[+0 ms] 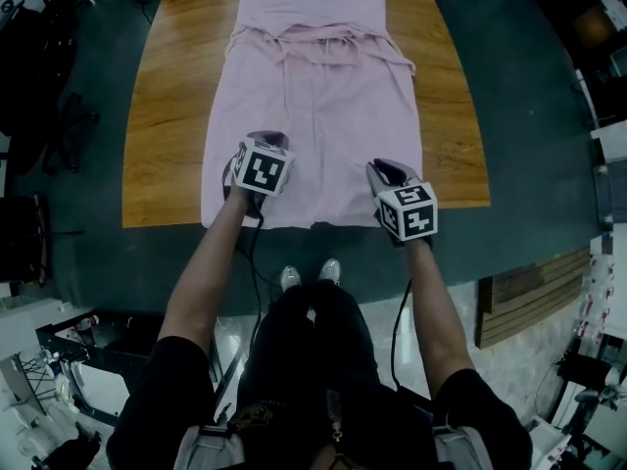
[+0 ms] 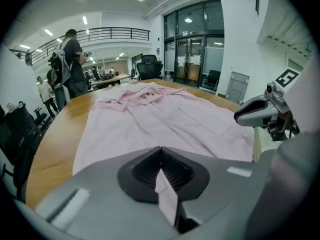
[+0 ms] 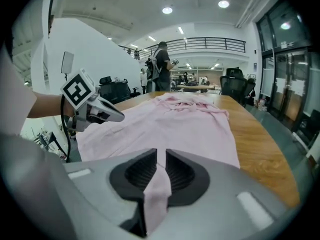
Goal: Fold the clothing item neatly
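Pink garment lies spread flat along the wooden surface; the jaws of the left gripper and right gripper each pinch its near hem.

From above, left tongs and right tongs hide the shirt's pinched fabric.

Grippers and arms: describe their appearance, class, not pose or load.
Both the left gripper and right gripper have grey bodies with dark ribbed pads, each bearing a white cube with black square markers. A black cable trails from each. The person wears black short sleeves.
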